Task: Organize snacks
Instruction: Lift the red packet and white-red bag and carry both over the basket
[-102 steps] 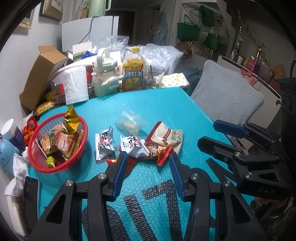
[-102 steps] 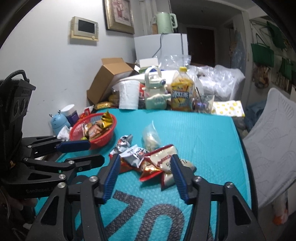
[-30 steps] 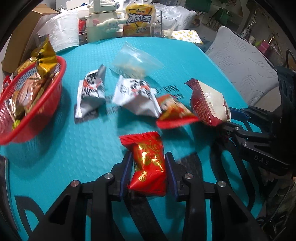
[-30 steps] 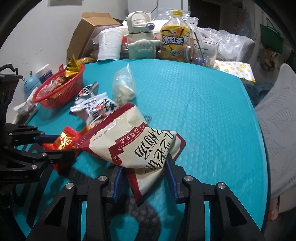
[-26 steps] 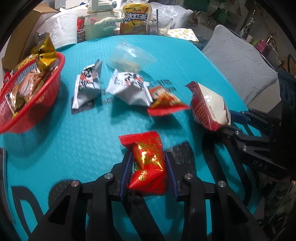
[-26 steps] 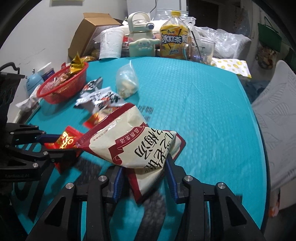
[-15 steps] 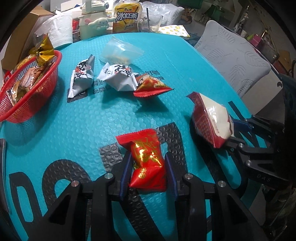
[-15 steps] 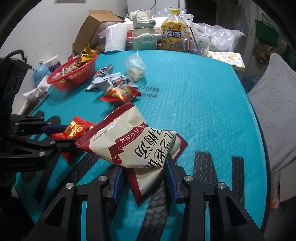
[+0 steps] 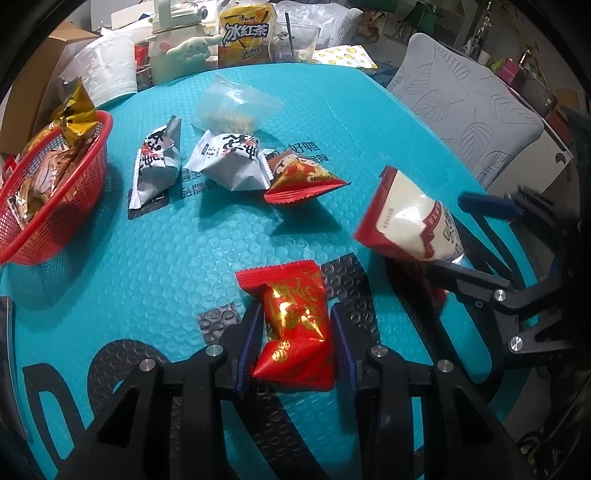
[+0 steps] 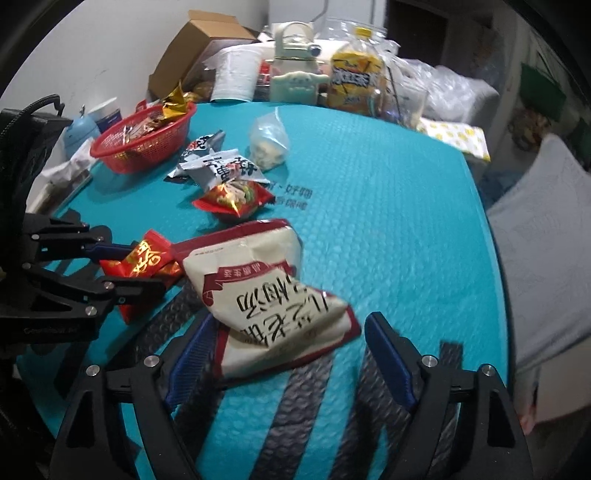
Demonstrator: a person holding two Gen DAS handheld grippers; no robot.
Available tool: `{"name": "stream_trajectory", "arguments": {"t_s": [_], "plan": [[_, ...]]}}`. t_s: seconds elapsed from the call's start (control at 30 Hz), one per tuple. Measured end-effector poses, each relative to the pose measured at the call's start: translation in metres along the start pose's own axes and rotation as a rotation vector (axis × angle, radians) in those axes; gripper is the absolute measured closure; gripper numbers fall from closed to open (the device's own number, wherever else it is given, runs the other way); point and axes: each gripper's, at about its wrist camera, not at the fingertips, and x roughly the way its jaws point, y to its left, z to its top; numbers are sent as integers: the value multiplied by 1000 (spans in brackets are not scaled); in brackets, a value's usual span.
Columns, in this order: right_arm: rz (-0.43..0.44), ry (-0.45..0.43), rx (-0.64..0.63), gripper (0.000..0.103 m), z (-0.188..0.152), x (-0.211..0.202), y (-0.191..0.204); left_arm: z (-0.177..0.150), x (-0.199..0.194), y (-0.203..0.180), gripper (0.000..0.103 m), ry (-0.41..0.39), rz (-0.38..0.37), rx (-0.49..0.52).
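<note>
So the sorting looks only partly done, judging by where things lie. The red basket [image 9: 55, 192] at the far left of the desk [image 9: 147, 258] already holds several wrapped snacks, a gold one [image 9: 74, 110] sticking up from it, while more packets lie loose on the teal mat. The left tongs [image 9: 295, 343] are clenched on a small red packet [image 9: 295, 328], their blue pads pressed to its sides, though they are easing apart a little; the packet sits low over the desk's near edge, well apart from the basket. The right tongs [image 10: 288, 362] are opening wide, and the big white-and-red bag [image 10: 266, 299] lies between the jaws with the right pad clearly off it, so the bag appears let go, resting or dropping onto the desk just beside the red packet. Left to gather, as far as the views show: two white packets [image 9: 225, 162] with black lettering, a red-and-yellow packet [image 9: 299, 177] touching one of them, and a clear bag [image 9: 236, 107] behind them, all clustered mid-desk near the basket. The bottle [image 9: 243, 33], cup and box at the back edge seem no part of the job. Whether the big bag is meant for the basket or for a pile of its own cannot be told; either way, most of the loose snacks wait, and both held items are not yet placed.
</note>
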Motion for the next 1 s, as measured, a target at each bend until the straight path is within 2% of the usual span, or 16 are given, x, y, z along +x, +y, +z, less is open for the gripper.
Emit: {"name": "stream_trajectory", "arguments": {"t_s": [0.13,0.33,0.4,0.47,0.53,0.63,0.67,0.7,0.77,0.87,1.0], "plan": [[53,32,-26,17,8,16,0,5,2,1,64,-1,-10,-3],[56,37,-29,17,7,29,1,5,4,-1,64,-8,5,11],[57,26,-23,19,5,28,0,5,6,-4,59,-10,17,28],[56,16,-18,21,3,26,-1,5,8,-10,44,-13,11,47],[59,2,-3,22,1,25,-3,6,11,-17,37,-12,17,69],[57,-15,19,28,-2,22,-5,5,14,-25,37,-27,69,106],[62,-18,24,31,-3,22,-6,5,14,-25,37,-35,72,108],[69,-19,33,38,-4,20,-6,5,14,-24,38,-38,71,103],[63,-29,43,39,-7,18,-7,7,13,-21,60,-54,89,89],[55,-41,56,42,-9,15,-8,8,10,-11,67,-60,62,42],[60,-52,76,43,-11,10,-8,6,7,-8,69,-56,52,22]]}}
